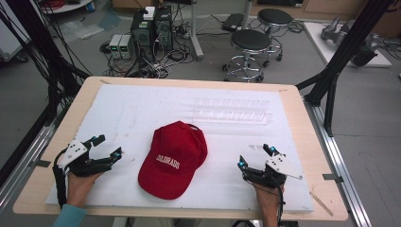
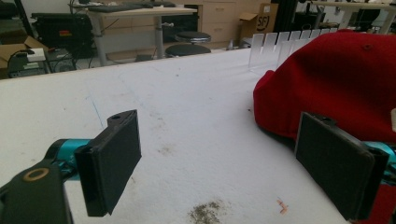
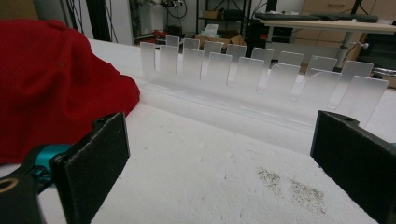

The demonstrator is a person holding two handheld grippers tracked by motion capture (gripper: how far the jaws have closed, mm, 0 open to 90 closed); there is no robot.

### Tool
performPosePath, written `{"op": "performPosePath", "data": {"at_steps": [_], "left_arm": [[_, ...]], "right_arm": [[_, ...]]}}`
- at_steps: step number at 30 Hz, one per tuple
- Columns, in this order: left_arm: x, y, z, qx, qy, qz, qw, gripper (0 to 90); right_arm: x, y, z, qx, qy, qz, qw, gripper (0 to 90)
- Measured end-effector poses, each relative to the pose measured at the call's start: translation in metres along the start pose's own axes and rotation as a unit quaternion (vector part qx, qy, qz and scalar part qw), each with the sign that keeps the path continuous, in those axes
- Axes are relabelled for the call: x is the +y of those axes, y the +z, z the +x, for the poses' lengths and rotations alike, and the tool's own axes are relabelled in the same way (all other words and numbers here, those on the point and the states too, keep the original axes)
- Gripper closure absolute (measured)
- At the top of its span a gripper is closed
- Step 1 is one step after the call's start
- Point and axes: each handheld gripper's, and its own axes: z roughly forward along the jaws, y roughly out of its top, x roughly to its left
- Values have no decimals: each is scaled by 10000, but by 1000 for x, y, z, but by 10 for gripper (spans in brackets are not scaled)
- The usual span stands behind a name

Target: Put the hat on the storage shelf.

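Note:
A red baseball cap [image 1: 174, 158] with white lettering lies in the middle of the white foam board [image 1: 123, 118], its brim toward the near edge. To its left my left gripper [image 1: 108, 146] rests open on the board, holding nothing. In the left gripper view the cap [image 2: 345, 79] sits just beyond the right pad [image 2: 334, 163]. My right gripper [image 1: 256, 157] stands open to the right of the cap, empty too. The right gripper view has the cap [image 3: 51, 88] at its left.
A clear acrylic rack [image 1: 231, 109] with two rows of upright tabs stands on the board behind the cap, also seen as the rack [image 3: 261, 79] ahead of the right gripper. Beyond the table are stools [image 1: 249, 49], computers [image 1: 151, 28] and cables on the floor.

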Motion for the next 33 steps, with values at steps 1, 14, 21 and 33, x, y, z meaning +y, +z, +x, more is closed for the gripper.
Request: {"op": "performPosePath", "data": {"at_steps": [1,14,21,33], "left_arm": [[0,0,0,1,-14,1,10000,148],[0,0,1,3,-94,-35,9999,149],[0,-1,0,-23,-18,-56,10000,150],[1,-1,0,-20,-66,-54,10000,149]], "right_arm": [[0,0,0,6,-9,-5,10000,34],[0,0,-2,9,53,-29,10000,34],[0,0,-1,-17,34,-25,10000,34],[0,0,0,-51,22,-20,10000,34]]}}
